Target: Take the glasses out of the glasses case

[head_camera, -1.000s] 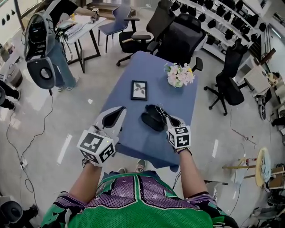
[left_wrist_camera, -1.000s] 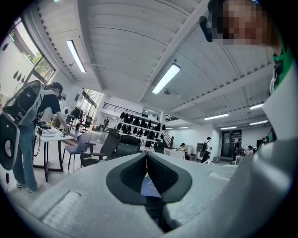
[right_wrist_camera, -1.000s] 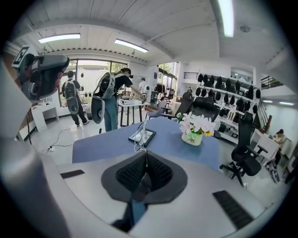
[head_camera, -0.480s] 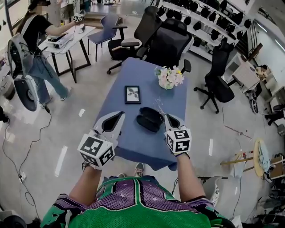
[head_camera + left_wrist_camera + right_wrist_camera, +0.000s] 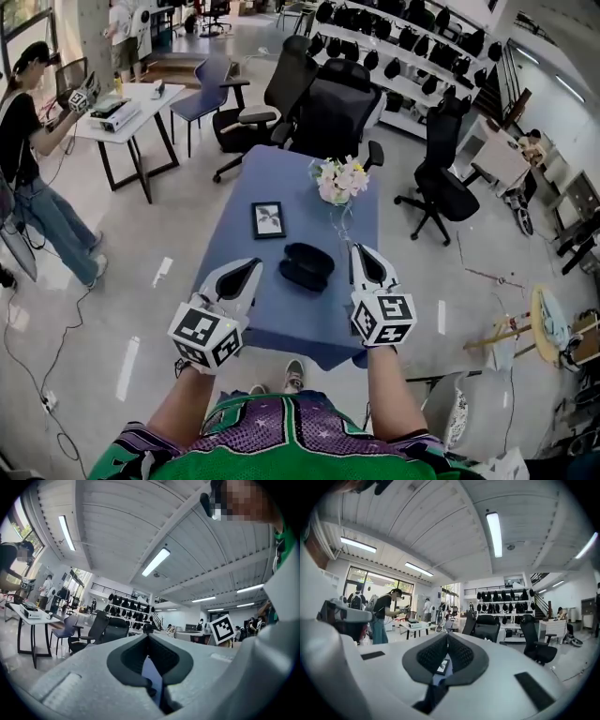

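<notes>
tabletop (image 5: 281,183): blue
glasses case (image 5: 305,265): black
picture frame (image 5: 268,219): black
flowers (image 5: 340,178): pink, white, yellow
left gripper (image 5: 254,264), right gripper (image 5: 360,251): grey, black-and-white square markers

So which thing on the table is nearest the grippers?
The black case, lying between the left gripper and right gripper. The frame and flowers sit farther back.

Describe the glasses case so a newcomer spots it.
Start at the blue table among black office chairs. On its near half lies the black oval glasses case. Unlike the flat framed picture and pale flowers behind, it is rounded and all black.
</notes>
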